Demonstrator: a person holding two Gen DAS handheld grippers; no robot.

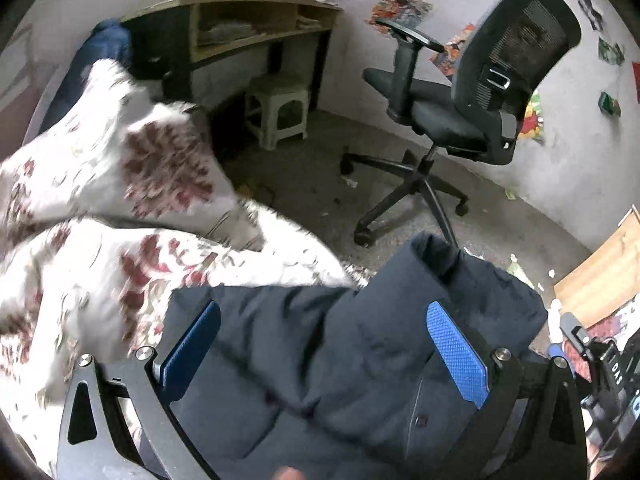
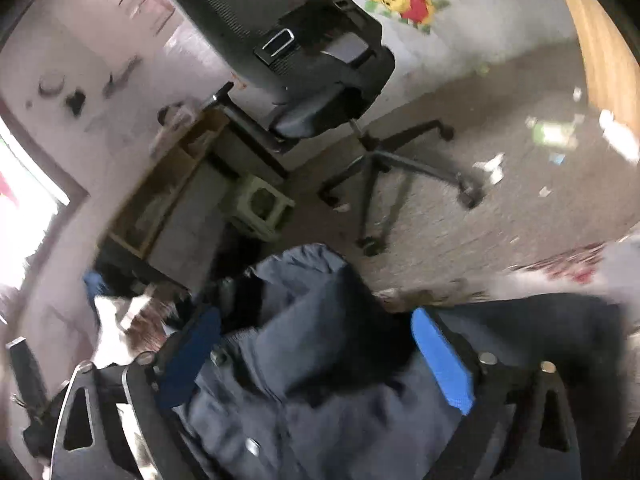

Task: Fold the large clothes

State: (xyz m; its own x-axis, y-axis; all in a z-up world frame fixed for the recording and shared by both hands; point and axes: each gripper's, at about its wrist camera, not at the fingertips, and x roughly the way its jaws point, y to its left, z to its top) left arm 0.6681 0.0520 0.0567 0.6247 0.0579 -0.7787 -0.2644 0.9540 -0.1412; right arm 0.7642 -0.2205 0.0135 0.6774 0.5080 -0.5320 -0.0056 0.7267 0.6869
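The left wrist camera looks forward and downward along its blue-padded fingers (image 1: 456, 350), close over a dark navy padded garment (image 1: 320, 360) lying on a white bedcover with red floral print (image 1: 100, 240). It faces the room's corner. The right wrist camera sits equally close above the same garment (image 2: 320, 360), rolled to one side and blurred. Both views share the black mesh-backed office chair (image 1: 460, 104) (image 2: 304, 80), pale plastic stool (image 1: 280, 108) (image 2: 260, 208) and wooden desk (image 1: 248, 28) (image 2: 168, 184).

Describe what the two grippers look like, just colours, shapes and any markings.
The left gripper and the right gripper look alike: each has two flat blue pads with a fine dotted texture, bolted with silver screws onto dark metal arms with triangular cut-outs. No sleeves or cables show clearly.
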